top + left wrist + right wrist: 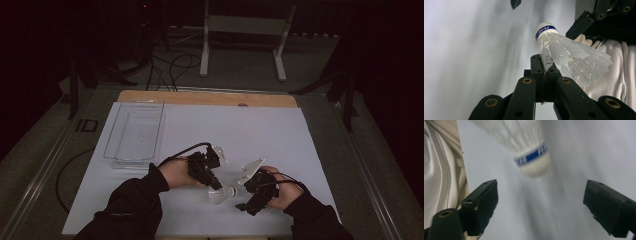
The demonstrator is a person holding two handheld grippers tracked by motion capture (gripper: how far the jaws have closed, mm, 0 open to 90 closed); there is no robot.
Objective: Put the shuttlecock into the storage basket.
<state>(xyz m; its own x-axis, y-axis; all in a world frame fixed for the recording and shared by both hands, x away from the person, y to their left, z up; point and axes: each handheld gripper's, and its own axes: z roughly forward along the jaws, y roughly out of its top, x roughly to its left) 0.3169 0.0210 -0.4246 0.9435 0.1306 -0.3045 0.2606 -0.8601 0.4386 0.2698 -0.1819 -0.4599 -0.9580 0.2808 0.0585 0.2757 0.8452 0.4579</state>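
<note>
Holding: the left gripper (pixel 216 185) has its jaws pressed together on one edge of the feather skirt of a shuttlecock (pixel 221 194).
Left jaws: in the left gripper view they are clamped tight on the thin white feathers of the shuttlecock (pixel 559 53), with no gap between the two black tips.
Shuttlecock: it is white, with a rounded cork head and a blue band with letters just under the head; in the left gripper view the head points up and away from the jaws.
Right jaws: the right gripper (pixel 540 202) has its jaws wide apart and they touch nothing.
Head of the shuttlecock: in the right gripper view the shuttlecock (pixel 529 152) hangs a little blurred above the gap between the two open jaws, with its head pointing down toward them, apart from both.
Place: in the high view the shuttlecock is near the front edge of the table (pixel 280 130), between the two grippers, with the right gripper (pixel 243 206) just beside it.
Hands: both hands come from dark sleeves at the bottom of the high view.
Table: it has a pale sheet on it.
Tray: a clear plastic tray (pixel 134 135) stands at the left side of the table, well apart from the hands.
</note>
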